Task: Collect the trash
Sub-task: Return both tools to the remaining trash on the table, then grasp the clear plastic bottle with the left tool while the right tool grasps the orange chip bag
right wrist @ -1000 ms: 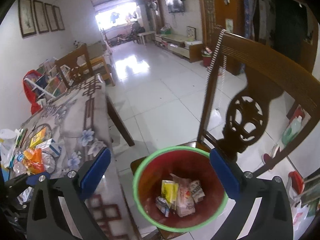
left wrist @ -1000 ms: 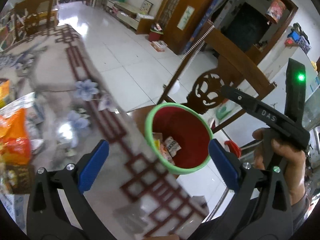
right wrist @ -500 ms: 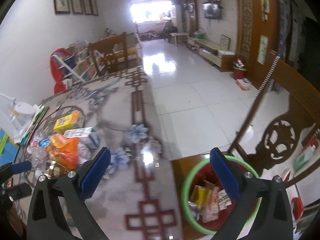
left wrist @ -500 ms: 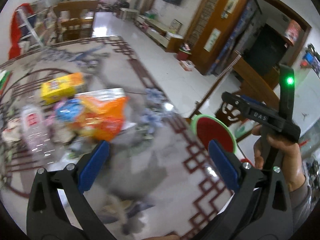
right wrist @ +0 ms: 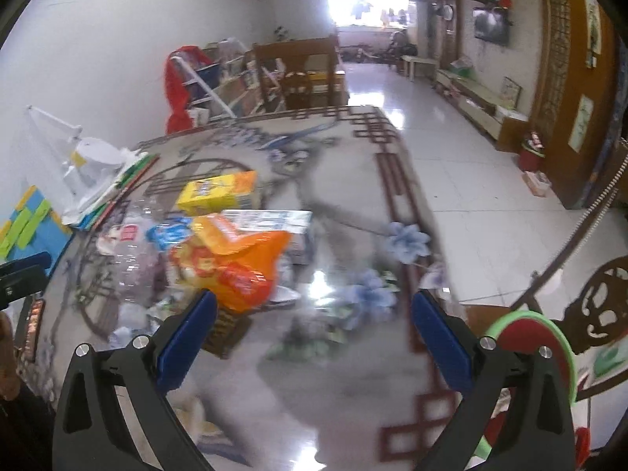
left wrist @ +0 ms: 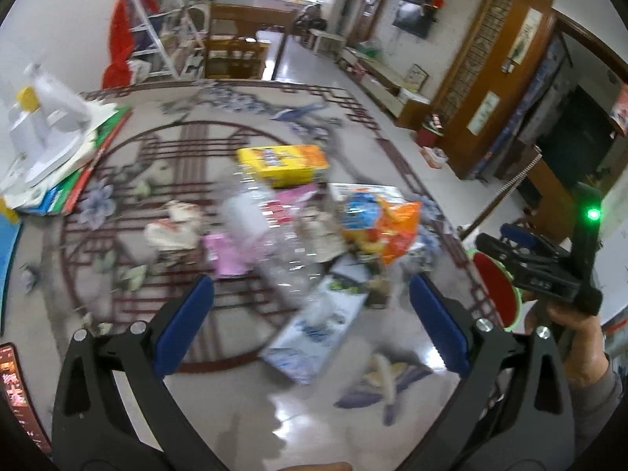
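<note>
A pile of trash lies on the patterned table: a clear plastic bottle, a yellow box, an orange snack bag and pink wrappers. My left gripper is open and empty above the near side of the pile. My right gripper is open and empty; the orange bag lies ahead of its left finger, the yellow box beyond. The red bin with a green rim stands at the table's right edge, also in the left wrist view. The right gripper's body shows there.
A white lamp on a stack of books stands at the table's far left. A carved wooden chair stands behind the bin. A phone lies at the near left. Tiled floor stretches right of the table.
Both grippers have swung left, away from the bin and over the table toward the trash pile. The bin has slid to the right edge of both views. Both stay open.
</note>
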Motion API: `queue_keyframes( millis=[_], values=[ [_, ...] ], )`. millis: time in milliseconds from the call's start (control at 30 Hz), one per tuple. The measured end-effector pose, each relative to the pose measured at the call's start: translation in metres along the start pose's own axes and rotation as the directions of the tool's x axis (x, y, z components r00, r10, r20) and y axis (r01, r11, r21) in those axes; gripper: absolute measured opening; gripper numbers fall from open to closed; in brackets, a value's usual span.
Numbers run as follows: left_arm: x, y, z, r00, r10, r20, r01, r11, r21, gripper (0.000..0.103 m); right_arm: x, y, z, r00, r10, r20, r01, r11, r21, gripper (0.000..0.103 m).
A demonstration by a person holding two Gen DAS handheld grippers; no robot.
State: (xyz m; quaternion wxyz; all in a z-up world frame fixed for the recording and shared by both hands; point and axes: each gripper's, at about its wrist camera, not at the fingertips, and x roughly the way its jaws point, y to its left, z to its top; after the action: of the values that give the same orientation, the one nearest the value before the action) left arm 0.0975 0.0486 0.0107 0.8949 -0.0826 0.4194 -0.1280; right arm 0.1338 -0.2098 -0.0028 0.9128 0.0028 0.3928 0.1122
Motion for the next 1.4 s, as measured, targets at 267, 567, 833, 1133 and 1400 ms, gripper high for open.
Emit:
queue_keyframes(
  millis=[267, 567, 833, 1133, 1400],
  values=[
    [0.005, 0.042, -0.012, 0.999, -0.004, -0.038, 0.000, 0.994, -0.111, 0.097, 0.015, 0.037, 0.007, 1.000, 0.025, -0.005, -0.025, 0.997, -0.069, 0.096],
    [0.032, 0.036, 0.004, 0.996, -0.070, -0.054, 0.058, 0.978, -0.200, 0.097, 0.034, 0.062, 0.012, 1.000, -0.002, 0.003, 0.002, 0.984, -0.179, 0.096],
    [0.075, 0.037, 0.028, 0.993, -0.054, -0.104, 0.017, 0.946, -0.323, 0.097, 0.057, 0.082, 0.013, 1.000, 0.011, 0.005, -0.009, 0.931, -0.364, 0.096],
    [0.105, 0.041, 0.031, 0.988, -0.003, -0.157, -0.055, 0.929, -0.365, 0.097, 0.096, 0.105, 0.012, 0.997, 0.045, -0.058, -0.067, 0.881, -0.469, 0.093],
    [0.119, 0.042, 0.025, 0.985, -0.021, -0.172, -0.043, 0.931, -0.363, 0.094, 0.109, 0.099, 0.022, 0.994, 0.047, -0.101, -0.084, 0.911, -0.403, 0.058]
  ],
)
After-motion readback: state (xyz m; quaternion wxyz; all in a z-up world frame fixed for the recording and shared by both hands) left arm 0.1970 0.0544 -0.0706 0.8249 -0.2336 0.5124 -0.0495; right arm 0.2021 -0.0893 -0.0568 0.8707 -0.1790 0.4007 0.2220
